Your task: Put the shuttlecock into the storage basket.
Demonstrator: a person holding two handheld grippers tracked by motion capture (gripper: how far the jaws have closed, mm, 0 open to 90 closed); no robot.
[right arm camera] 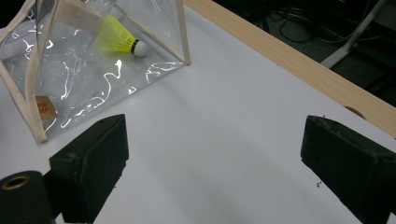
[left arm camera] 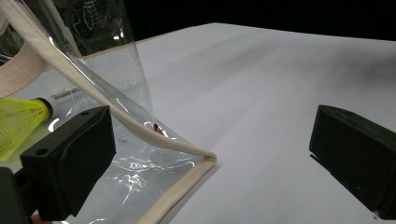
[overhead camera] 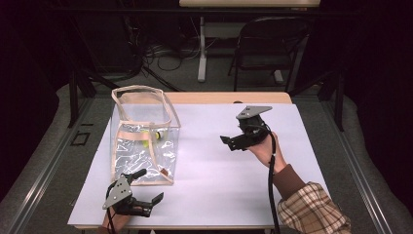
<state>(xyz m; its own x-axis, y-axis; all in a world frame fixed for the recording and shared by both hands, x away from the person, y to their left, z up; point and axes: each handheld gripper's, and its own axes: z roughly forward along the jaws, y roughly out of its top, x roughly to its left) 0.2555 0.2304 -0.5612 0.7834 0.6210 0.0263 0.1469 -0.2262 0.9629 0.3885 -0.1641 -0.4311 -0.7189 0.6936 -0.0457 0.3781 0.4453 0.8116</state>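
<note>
Clear plastic bag (overhead camera: 143,139) with beige trim stands upright on the white surface (overhead camera: 219,180), left of centre, top open. Yellow shuttlecock (overhead camera: 146,142) lies inside on the bag's bottom; in the right gripper view the shuttlecock (right arm camera: 116,38) has its white cork pointing toward the bag's near corner. Left gripper (overhead camera: 152,195) sits low at the front edge of the surface, just beside the bag's front corner, jaws wide, holding nothing; in the left gripper view one jaw is right against the bag (left arm camera: 140,140) wall, touching or not I cannot tell. Right gripper (overhead camera: 228,142) is held above the surface, well apart from the bag, pointed toward it, jaws wide and empty.
</note>
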